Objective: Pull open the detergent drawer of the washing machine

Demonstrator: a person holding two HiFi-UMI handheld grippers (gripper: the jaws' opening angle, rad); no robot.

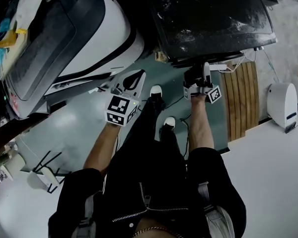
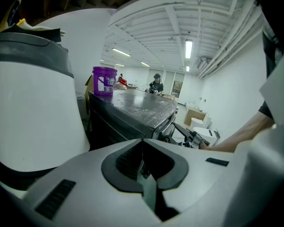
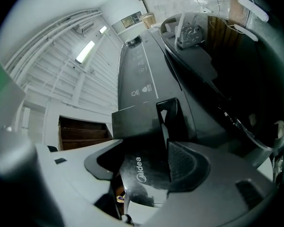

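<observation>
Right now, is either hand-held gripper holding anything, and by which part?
The right hand-held gripper clamps the detergent drawer by its front panel; the left hand-held gripper is shut, empty.

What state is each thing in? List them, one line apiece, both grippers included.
left gripper: shut, empty, off the machine.
right gripper: shut on the detergent drawer's front.
detergent drawer: gripped at its front; looks slightly pulled out, though how far is unclear.
purple bucket: upright on top of the washing machine.
</observation>
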